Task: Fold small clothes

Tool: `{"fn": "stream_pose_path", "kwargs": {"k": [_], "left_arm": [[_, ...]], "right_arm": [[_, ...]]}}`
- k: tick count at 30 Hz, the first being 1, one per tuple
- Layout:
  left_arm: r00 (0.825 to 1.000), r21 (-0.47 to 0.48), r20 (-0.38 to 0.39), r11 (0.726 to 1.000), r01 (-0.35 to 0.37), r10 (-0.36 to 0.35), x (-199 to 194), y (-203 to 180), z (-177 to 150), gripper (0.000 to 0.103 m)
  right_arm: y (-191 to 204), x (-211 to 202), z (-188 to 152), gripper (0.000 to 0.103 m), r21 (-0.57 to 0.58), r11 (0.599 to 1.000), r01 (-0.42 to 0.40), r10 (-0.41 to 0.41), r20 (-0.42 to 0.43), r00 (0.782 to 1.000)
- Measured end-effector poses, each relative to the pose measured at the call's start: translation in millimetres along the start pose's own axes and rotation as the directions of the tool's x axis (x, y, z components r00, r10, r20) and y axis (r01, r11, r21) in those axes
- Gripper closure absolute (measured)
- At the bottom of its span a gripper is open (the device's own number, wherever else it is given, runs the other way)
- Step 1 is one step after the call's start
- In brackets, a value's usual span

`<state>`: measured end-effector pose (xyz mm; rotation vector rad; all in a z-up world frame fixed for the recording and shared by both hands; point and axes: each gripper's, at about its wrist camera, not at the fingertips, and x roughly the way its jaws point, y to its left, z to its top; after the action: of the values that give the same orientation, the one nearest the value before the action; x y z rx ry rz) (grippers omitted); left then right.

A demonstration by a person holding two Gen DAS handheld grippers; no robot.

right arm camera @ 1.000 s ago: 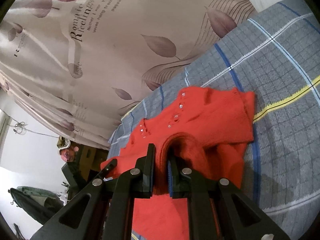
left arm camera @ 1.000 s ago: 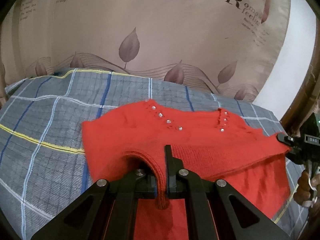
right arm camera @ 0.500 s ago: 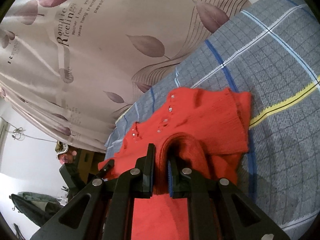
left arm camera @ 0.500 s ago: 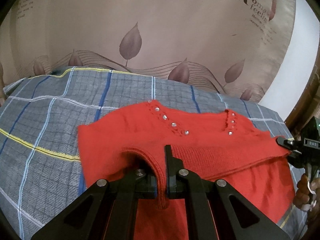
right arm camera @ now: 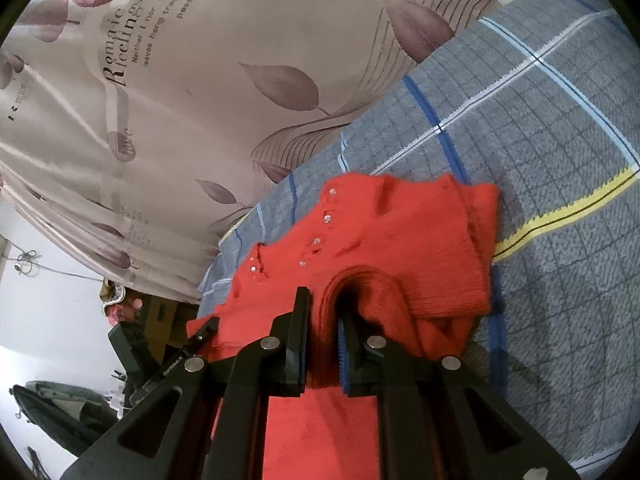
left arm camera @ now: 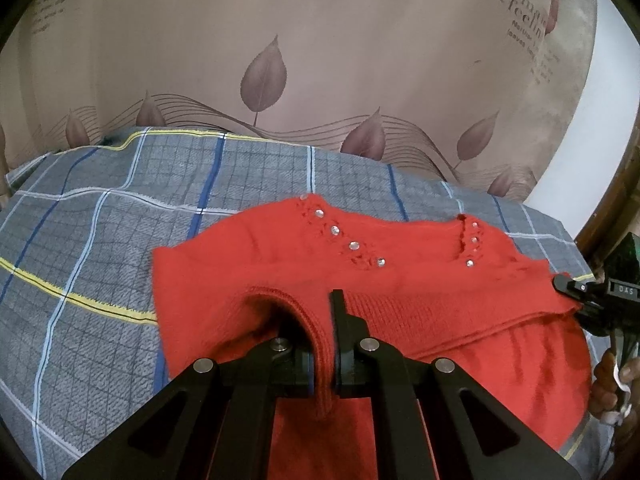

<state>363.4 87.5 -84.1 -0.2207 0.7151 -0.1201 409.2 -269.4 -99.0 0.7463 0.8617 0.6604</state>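
Observation:
A small red knitted top point(left arm camera: 400, 280) with shiny studs at the neck lies on a grey checked bedsheet point(left arm camera: 120, 240). Its ribbed hem is folded up over the body. My left gripper point(left arm camera: 322, 344) is shut on a fold of that hem. At the right edge of the left wrist view, my right gripper point(left arm camera: 568, 286) pinches the hem's other end. In the right wrist view the right gripper point(right arm camera: 324, 320) is shut on bunched layers of the red top point(right arm camera: 400, 248), and the left gripper point(right arm camera: 206, 330) shows at the lower left, also on the hem.
A beige curtain point(left arm camera: 320, 40) with leaf prints hangs behind the bed. A hand point(left arm camera: 612, 384) holds the right gripper at the sheet's right edge. Beyond the bed's end, dark furniture and clutter point(right arm camera: 132, 320) stand against a white wall. Bare sheet point(right arm camera: 540, 120) extends around the garment.
The folded-over hem lies a little flatter and straighter between the two grippers. Both grippers keep their hold and have barely shifted.

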Motion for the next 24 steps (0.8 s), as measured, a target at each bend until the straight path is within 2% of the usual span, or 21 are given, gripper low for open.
{"fn": "stream_pose_path", "kwargs": {"k": [8, 16, 18, 20, 21, 23, 24], "left_arm": [[1.0, -0.024, -0.02, 1.0, 0.0, -0.001, 7.4, 4.2, 0.9, 0.093], [0.995, -0.129, -0.049, 0.988, 0.083, -0.09, 8.4, 15.9, 4.9, 0.083], [0.992, -0.154, -0.056, 0.983, 0.103, -0.112, 9.1, 18.6, 6.4, 0.08], [0.987, -0.192, -0.066, 0.973, 0.128, -0.143, 10.7, 23.1, 8.0, 0.073], [0.984, -0.217, -0.065, 0.965, 0.146, -0.163, 11.0, 25.6, 8.7, 0.068], [0.977, -0.276, -0.036, 0.942, 0.193, -0.21, 8.2, 32.2, 9.9, 0.045], [0.974, -0.305, -0.009, 0.928, 0.214, -0.227, 4.7, 35.7, 10.9, 0.039]], "right_arm": [[-4.3, 0.1, 0.8, 0.09, 0.003, 1.0, 0.002, -0.002, 0.007, 1.0], [-7.0, -1.9, 2.6, 0.083, 0.019, 1.0, -0.016, 0.015, 0.044, 0.999], [-10.5, -6.3, 3.6, 0.074, 0.034, 0.999, -0.032, 0.03, 0.069, 0.997], [-16.4, -13.2, 5.7, 0.05, 0.065, 0.995, -0.076, 0.069, 0.106, 0.992], [-18.5, -17.1, 6.5, 0.045, 0.079, 0.992, -0.096, 0.085, 0.129, 0.988], [-21.3, -25.9, 7.4, 0.037, 0.088, 0.991, -0.097, 0.08, 0.174, 0.981], [-22.3, -28.6, 7.9, 0.037, 0.09, 0.991, -0.095, 0.078, 0.182, 0.98]]}}
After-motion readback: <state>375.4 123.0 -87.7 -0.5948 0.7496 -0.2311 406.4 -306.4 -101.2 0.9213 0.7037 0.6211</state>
